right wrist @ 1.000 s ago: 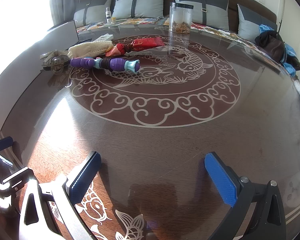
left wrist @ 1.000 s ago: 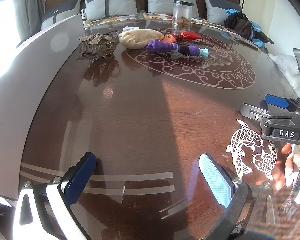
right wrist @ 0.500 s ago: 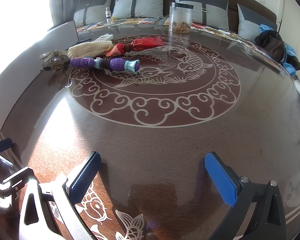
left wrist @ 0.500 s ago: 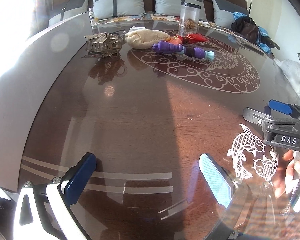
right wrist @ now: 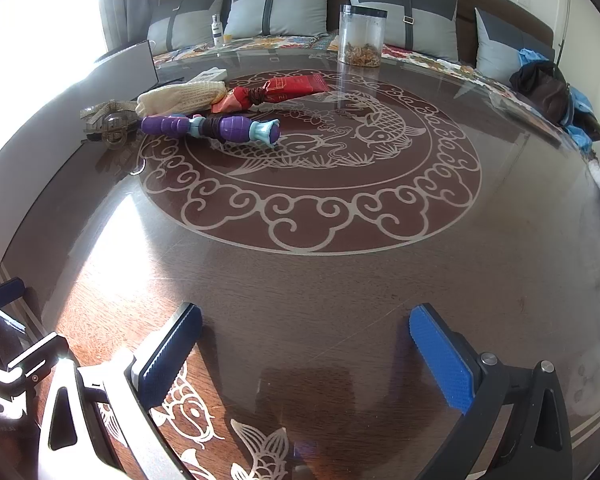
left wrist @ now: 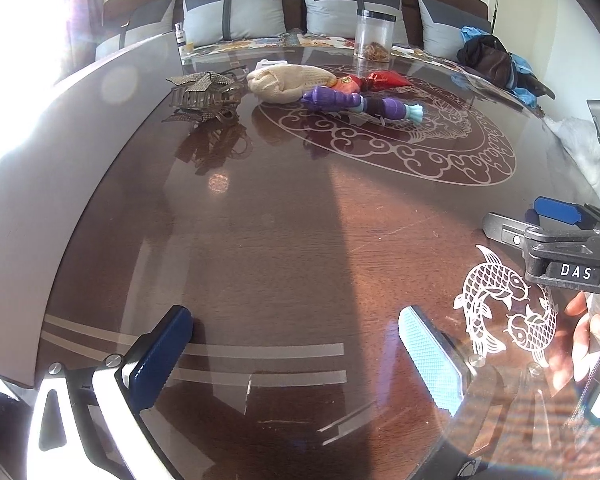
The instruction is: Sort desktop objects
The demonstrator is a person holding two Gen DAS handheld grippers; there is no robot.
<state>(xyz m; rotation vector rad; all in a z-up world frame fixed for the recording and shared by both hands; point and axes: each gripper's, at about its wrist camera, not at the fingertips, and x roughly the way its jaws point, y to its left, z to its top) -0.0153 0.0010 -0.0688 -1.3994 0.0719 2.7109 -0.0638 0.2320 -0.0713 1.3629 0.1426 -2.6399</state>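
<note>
Left wrist view, gripper: the left gripper (left wrist: 296,354) hangs low over the dark glass-topped wooden table (left wrist: 284,240), its jaws spread wide and holding nothing.
Left wrist view, open room: bare tabletop runs from the fingertips up to the pale scrollwork medallion (left wrist: 404,148); the table's curved grey edge (left wrist: 56,184) sweeps close along the left side.
Left wrist view, task things: far ahead, a bronze metal hair claw clip (left wrist: 204,94) lies nearest that left edge; just right of it a cream knitted glove (left wrist: 288,82) touches a purple and light-blue plastic toy (left wrist: 360,104), with a red foil snack packet (left wrist: 374,80) behind them.
Left wrist view, only here: the right gripper's (left wrist: 556,224) body enters at the right edge beside a white twin-fish inlay (left wrist: 504,304).

Right wrist view, gripper: the right gripper (right wrist: 306,356) is likewise released, its blue pads wide apart over bare wood.
Right wrist view, open room: the whole medallion (right wrist: 312,168) lies ahead, uncluttered on its right half; the table rim curves off at far right.
Right wrist view, task things: clip (right wrist: 110,122), glove (right wrist: 180,96), toy (right wrist: 212,126) and packet (right wrist: 284,88) cluster at the medallion's upper left.
Right wrist view, only here: a clear plastic jar with a black lid (right wrist: 360,36) stands well apart behind the medallion, fully visible.
</note>
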